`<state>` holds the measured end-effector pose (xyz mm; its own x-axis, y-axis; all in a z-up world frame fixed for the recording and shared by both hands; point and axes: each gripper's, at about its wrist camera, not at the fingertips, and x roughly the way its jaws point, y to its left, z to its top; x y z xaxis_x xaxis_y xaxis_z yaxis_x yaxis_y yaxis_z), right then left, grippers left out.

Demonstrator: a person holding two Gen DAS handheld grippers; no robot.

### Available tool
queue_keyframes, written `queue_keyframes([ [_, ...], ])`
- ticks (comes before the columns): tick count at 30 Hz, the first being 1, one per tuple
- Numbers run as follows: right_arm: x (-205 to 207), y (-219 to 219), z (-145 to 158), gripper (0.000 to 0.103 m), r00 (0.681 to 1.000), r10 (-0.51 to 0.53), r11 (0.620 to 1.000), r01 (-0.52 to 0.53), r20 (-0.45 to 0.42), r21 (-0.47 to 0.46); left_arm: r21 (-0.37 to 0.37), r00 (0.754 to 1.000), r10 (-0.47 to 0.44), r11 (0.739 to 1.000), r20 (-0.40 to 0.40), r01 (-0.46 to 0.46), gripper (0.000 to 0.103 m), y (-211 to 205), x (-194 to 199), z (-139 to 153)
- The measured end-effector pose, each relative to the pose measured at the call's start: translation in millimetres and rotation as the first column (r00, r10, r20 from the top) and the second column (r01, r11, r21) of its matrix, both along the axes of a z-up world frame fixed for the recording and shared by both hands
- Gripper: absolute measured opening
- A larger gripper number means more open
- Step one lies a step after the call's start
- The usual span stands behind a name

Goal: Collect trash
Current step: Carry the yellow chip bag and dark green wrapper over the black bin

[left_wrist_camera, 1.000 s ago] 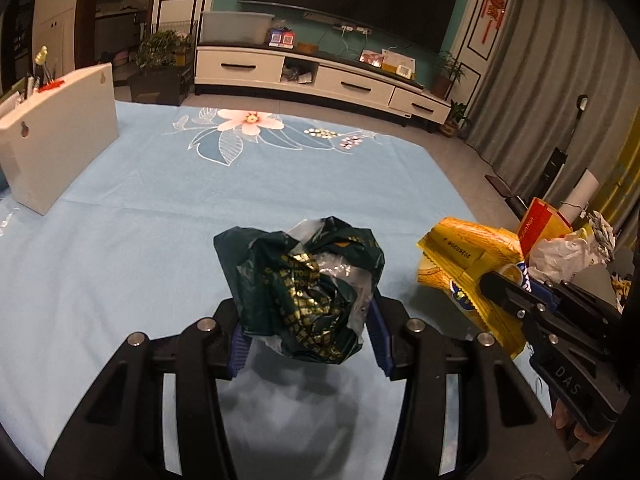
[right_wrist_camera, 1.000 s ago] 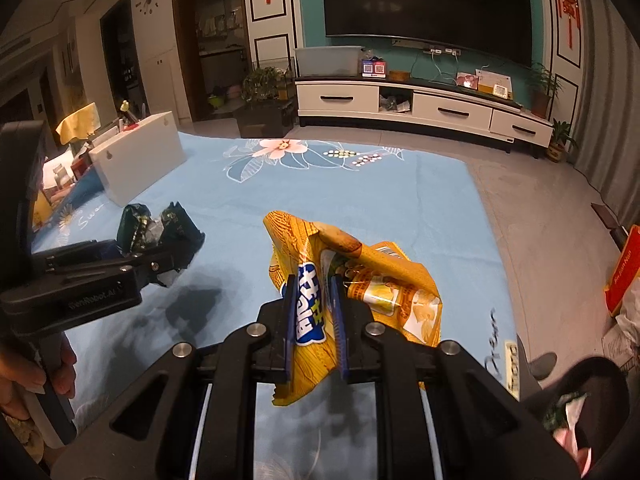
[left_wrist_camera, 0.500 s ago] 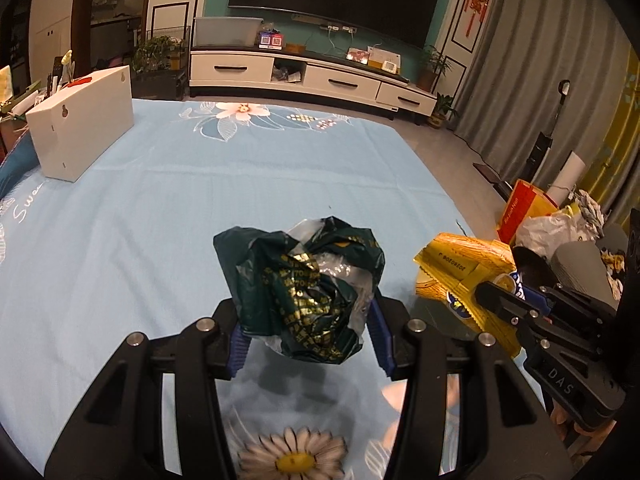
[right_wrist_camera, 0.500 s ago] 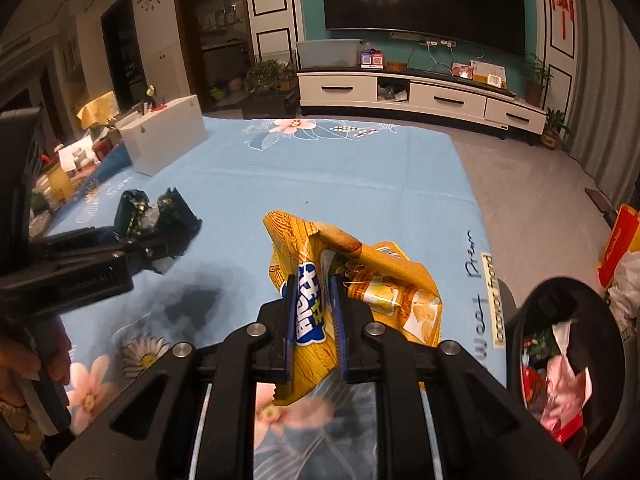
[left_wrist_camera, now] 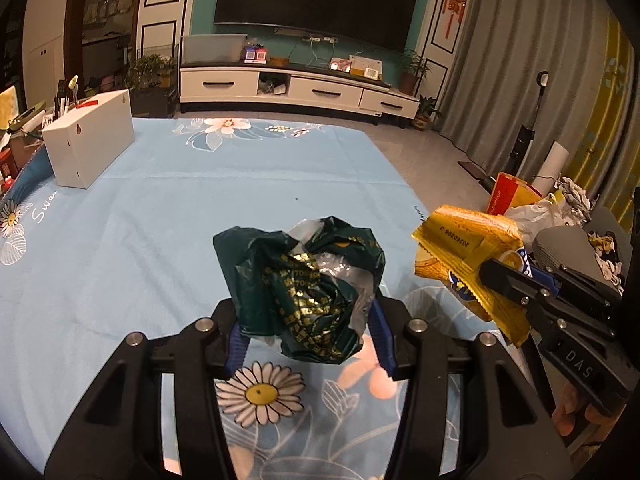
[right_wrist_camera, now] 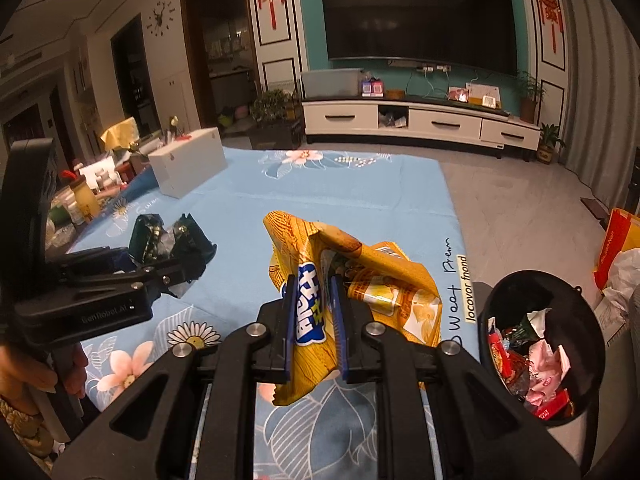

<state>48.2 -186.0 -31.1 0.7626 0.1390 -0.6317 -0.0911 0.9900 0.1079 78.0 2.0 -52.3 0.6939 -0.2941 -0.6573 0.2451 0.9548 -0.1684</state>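
Observation:
My left gripper (left_wrist_camera: pixel 306 314) is shut on a crumpled dark green wrapper (left_wrist_camera: pixel 304 280) with gold print and holds it above the blue flowered tablecloth (left_wrist_camera: pixel 160 208). My right gripper (right_wrist_camera: pixel 314 312) is shut on a yellow snack bag (right_wrist_camera: pixel 360 276) with a blue logo, held above the table's right edge. Each gripper shows in the other's view: the right one with the bag (left_wrist_camera: pixel 468 248) to the right, the left one with the wrapper (right_wrist_camera: pixel 168 236) to the left. A black trash bin (right_wrist_camera: pixel 540 344) with several wrappers inside stands on the floor at lower right.
A white box (left_wrist_camera: pixel 90 140) sits at the table's far left, with bottles and clutter (right_wrist_camera: pixel 80 196) beside it. A red-yellow paper bag (left_wrist_camera: pixel 510 196) and white plastic bags (left_wrist_camera: pixel 540 216) lie on the floor to the right. A TV cabinet (right_wrist_camera: pixel 416 124) stands at the back.
Both grippers have pulled back toward the table's near right corner with their trash still held. The daisy print and the black bin have come into view.

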Motion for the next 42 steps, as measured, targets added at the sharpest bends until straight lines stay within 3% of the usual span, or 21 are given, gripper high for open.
queue_keyframes([
  [14,-29.4,-9.9,18.5,0.017,0.997,-0.036,0.999,0.035,0.064,0.012,0.022,0.998,-0.03,0.999,0.061,0.029,0.052,-8.8,-30.1,22.4],
  [25,-37.9,-33.0,19.8,0.017,0.992,-0.096,0.995,0.094,0.084,0.035,0.046,0.994,-0.086,0.996,0.074,0.082,0.052,-24.2,-25.2,26.4],
  [35,-50.0,-84.3,14.0,0.017,0.97,-0.229,0.972,0.222,0.084,0.076,0.078,0.977,-0.201,0.978,0.078,0.195,0.053,-79.5,-14.6,29.7],
  [42,-69.7,-136.5,10.1,0.017,0.928,-0.364,0.928,0.354,0.084,0.112,0.068,0.945,-0.318,0.947,0.072,0.313,0.053,-131.6,-5.3,27.4],
])
